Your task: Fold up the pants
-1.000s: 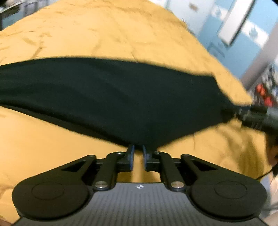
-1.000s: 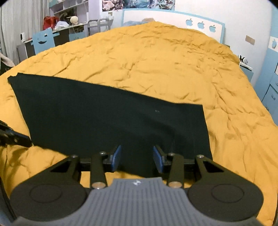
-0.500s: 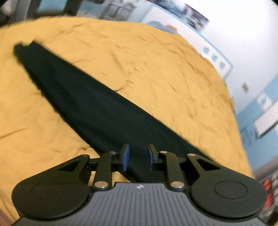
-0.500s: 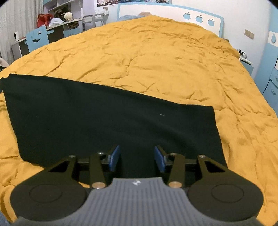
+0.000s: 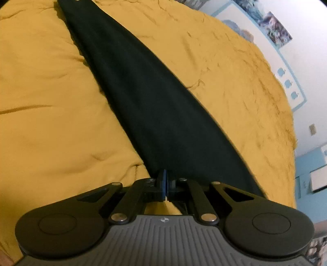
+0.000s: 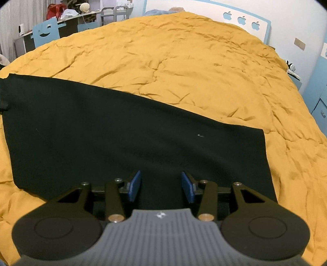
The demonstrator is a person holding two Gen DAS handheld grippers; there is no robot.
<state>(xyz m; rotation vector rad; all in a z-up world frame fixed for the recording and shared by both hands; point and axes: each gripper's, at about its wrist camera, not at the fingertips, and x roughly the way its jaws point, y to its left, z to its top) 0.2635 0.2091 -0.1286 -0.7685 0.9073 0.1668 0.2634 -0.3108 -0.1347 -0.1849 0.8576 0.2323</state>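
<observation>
Flat on the bed lie the black pants (image 6: 122,131), folded into one long dark panel on the mustard-yellow duvet (image 6: 184,61). Seen from the right wrist, their long axis runs across the picture from the left edge toward the lower right, sloping slightly downward; the squared short end (image 6: 267,159) sits at the right, and the far long edge is a straight line against the yellow. Seen from the left wrist, the same pants (image 5: 143,98) stretch lengthwise away from the camera, wide near the lens and narrowing toward the upper left corner.

At the near end in that view, the left hand-held gripper (image 5: 165,185) has its blue pads pressed together at the edge of the cloth; its jaws have just been closing, and whether any fabric is actually pinched between them cannot be told. The right hand-held gripper (image 6: 161,186) hangs over the near long edge of the pants with its blue pads (image 6: 134,185) standing well apart, dark cloth visible between them but not squeezed.

Beyond the duvet stands a white headboard (image 6: 241,19) with blue apple shapes, and at the far left a cluttered desk (image 6: 65,19) beside a blue chair back (image 6: 46,33).
</observation>
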